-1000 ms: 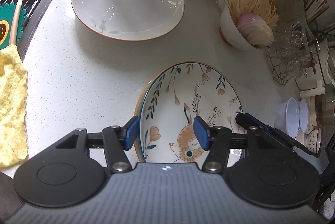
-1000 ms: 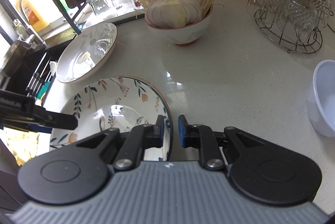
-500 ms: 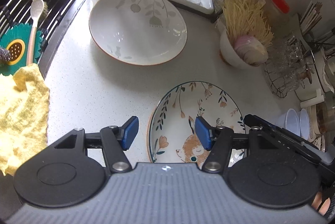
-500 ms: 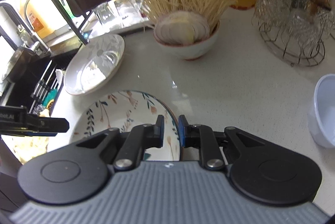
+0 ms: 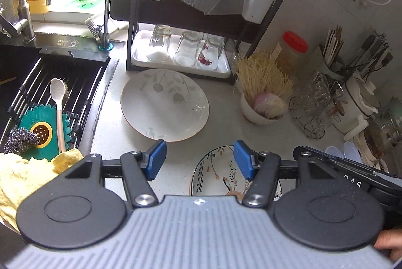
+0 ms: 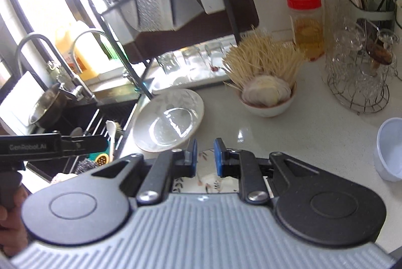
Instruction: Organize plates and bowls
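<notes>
A rabbit-pattern plate [image 5: 218, 176] shows between and below my left gripper's pads; in the right wrist view [image 6: 208, 181] it sits under my right gripper [image 6: 204, 155], whose narrow jaws hold its rim. A white plate with grey leaves [image 5: 164, 104] lies on the counter in front of the dish rack [image 5: 201, 5]; it also shows in the right wrist view [image 6: 168, 118]. My left gripper [image 5: 199, 159] is open and empty, raised above the counter between the two plates.
A bowl of enoki and sliced onion [image 5: 263, 105] stands at the right, beside a wire glass holder [image 5: 314, 108]. The sink [image 5: 37, 93] with rack, spoon and scrubbers is at the left, with a yellow cloth [image 5: 20, 176]. A white plastic bowl [image 6: 389, 148] stands at the far right.
Both grippers have risen and pulled back, so the counter looks farther away. The rabbit plate has come up with my right gripper. My left gripper stays open.
</notes>
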Motion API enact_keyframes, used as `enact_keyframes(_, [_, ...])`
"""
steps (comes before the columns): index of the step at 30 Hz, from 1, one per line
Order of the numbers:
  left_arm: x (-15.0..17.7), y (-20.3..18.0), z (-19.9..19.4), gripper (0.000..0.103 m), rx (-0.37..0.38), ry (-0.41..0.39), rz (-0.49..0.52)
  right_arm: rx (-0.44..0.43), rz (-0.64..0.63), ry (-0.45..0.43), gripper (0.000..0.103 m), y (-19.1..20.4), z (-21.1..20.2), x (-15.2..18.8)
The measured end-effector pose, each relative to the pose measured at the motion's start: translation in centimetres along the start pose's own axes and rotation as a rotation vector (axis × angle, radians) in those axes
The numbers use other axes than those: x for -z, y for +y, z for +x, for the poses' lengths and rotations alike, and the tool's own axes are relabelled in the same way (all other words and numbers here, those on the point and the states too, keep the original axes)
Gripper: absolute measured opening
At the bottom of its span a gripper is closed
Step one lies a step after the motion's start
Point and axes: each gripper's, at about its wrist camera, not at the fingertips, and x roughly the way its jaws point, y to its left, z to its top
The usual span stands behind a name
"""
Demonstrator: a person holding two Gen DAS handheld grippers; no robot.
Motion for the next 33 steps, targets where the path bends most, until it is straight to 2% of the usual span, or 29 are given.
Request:
enact_keyframes(5, [0.3, 0.9, -3.5, 0.065, 0.034, -0.038, -0.015, -0.025, 0.042, -0.024, 0.018, 2.1, -2.8, -0.2])
enact_keyframes(15, [2.6, 2.2, -8.9, 0.065, 0.049, -0.091, 0.02, 0.011, 0.027, -0.081, 0.018, 5.4, -6.8, 1.6])
enact_keyframes(25, [5.3, 3.1, -11.6, 0.065, 0.052, -0.09, 0.042, 0.041, 0.029, -0.078, 0.018, 7.4, -8.7, 4.5])
enact_keyframes(33, [7.2, 3.4, -12.9, 0.065, 0.066, -0.052, 0.039, 0.049, 0.041, -0.047, 0.018, 8.0, -10.4, 6.4])
